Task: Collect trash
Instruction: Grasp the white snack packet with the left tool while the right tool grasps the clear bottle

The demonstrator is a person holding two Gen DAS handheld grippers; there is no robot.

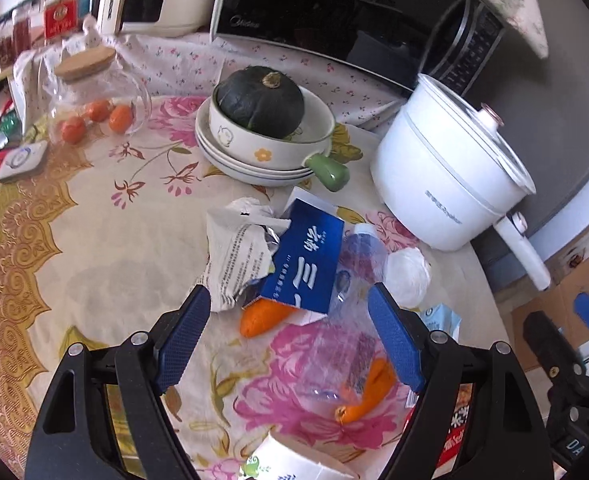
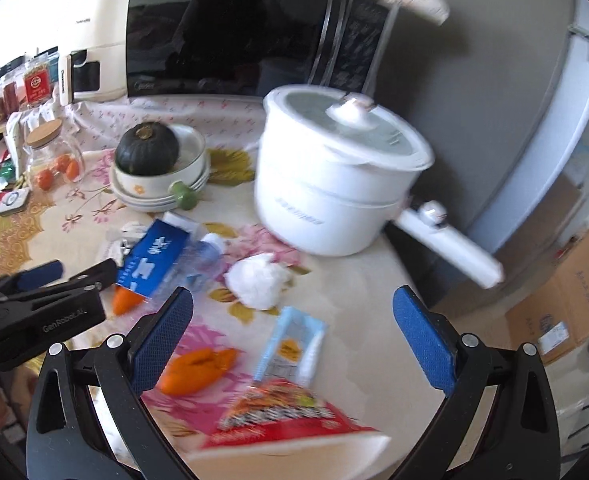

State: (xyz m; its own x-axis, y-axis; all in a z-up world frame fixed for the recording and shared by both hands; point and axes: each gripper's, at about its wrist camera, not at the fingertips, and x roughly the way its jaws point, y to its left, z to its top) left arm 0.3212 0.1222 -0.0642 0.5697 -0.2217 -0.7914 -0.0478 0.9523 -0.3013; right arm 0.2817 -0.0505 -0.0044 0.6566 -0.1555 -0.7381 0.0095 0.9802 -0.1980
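Floral tablecloth [image 1: 94, 248] littered; microwave [image 1: 334, 20], white pot [image 1: 446, 184] behind.

Two tools hang in the air, side by side, both tipped down at a slant. The left tool [image 1: 290, 328] has its two blue pads [image 1: 184, 334] spread wide apart – nothing is pinched between them. The right tool [image 2: 294, 332] is the same, pads far apart and holding nothing. Each has thick black arms with small silver pins. Seen from the right one, the left tool sits off to its left – close by, not touching.
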